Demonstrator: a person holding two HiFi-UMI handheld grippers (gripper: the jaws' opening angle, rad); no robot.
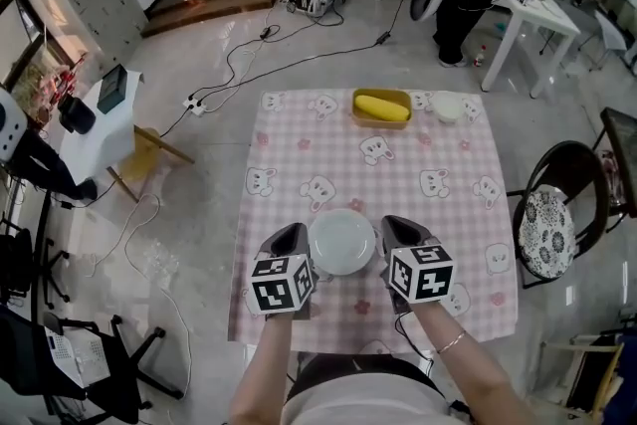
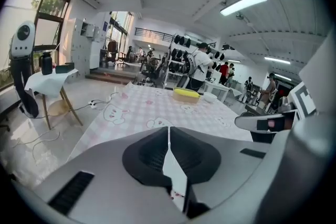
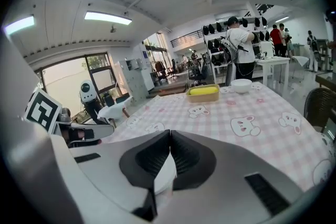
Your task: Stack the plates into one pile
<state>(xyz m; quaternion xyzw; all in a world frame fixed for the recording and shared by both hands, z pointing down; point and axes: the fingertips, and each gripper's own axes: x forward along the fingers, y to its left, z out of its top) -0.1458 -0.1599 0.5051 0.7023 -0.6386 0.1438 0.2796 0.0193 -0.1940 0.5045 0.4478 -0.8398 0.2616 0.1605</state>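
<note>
While the left claw (image 1: 304, 239) clenches the white plate (image 1: 341, 242) by its left rim and the right claw (image 1: 386, 232) clenches the right rim, that 1 plate is held at the checked counter's (image 1: 398, 169) near middle.

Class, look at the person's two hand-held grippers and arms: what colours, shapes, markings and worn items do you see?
Both the left gripper and right gripper have smooth grey wedge-shaped shells with black ribbed pads inside. Each carries a white cube bearing black square markers. No cables show. No sleeves cover the forearms; a thin bracelet circles the right wrist.
</note>
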